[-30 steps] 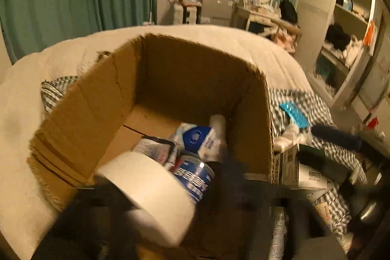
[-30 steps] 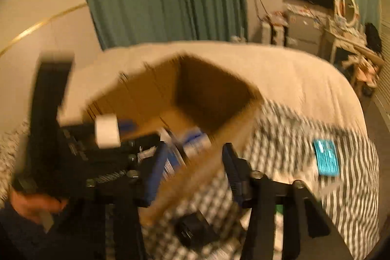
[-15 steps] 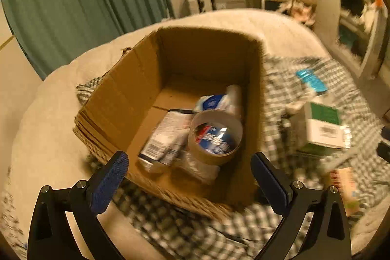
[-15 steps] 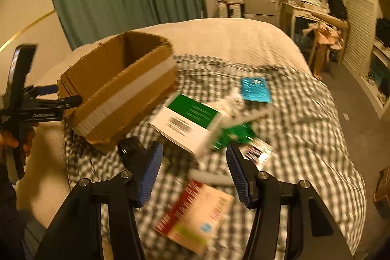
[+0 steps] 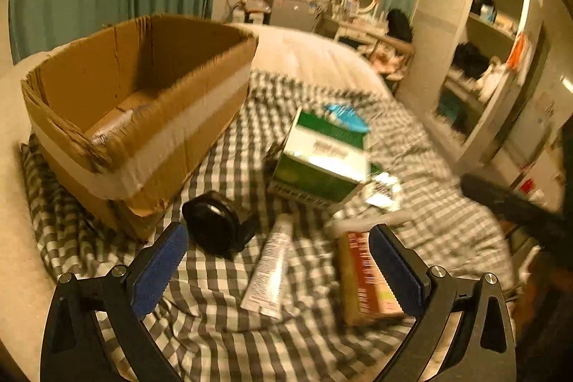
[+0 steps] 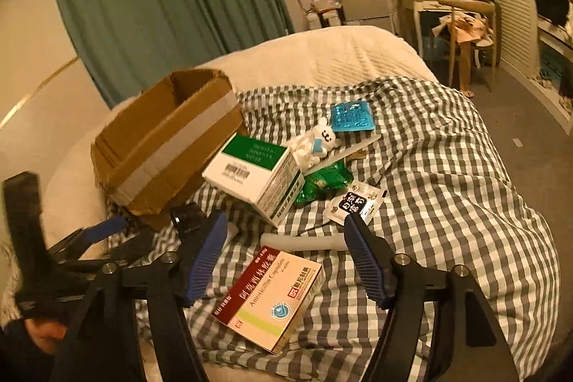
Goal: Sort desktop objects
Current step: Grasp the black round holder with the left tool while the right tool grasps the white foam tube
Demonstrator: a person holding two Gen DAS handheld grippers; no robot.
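Here the left claw [image 5: 277, 255] hangs low in the left wrist view with its blue-padded fingers [image 5: 159, 269] spread wide and nothing between them. Framed in that gap, at lower centre, a white tube [image 5: 268, 274] lies lengthwise on the checked cloth [image 5: 215, 339]. Just left of the tube sits a round black object [image 5: 215, 226], too dark to tell what it is, close by the near corner of the cardboard box [image 5: 143, 117]. The box fills the upper left of the frame, open at the top, with a pale tape band around its wall. To the right of the tube, a red and cream medicine carton [image 5: 365, 281] lies flat, partly behind the right finger. Above centre, a green and white carton [image 5: 322, 160] rests tilted, and a blue packet [image 5: 345, 115] shows behind it.

In the right wrist view, the right claw [image 6: 286, 256] is likewise spread and empty, poised over the red and cream medicine carton [image 6: 272, 299] at lower centre. A white cylinder [image 6: 304, 242] lies crosswise just beyond the carton. Farther up sit a black and white sachet [image 6: 354, 204], a green foil bag [image 6: 322, 183], a small white plush toy [image 6: 317, 142] and the blue packet [image 6: 352, 117]. The left claw [image 6: 118, 235] appears at lower left, held by a hand [image 6: 43, 333].
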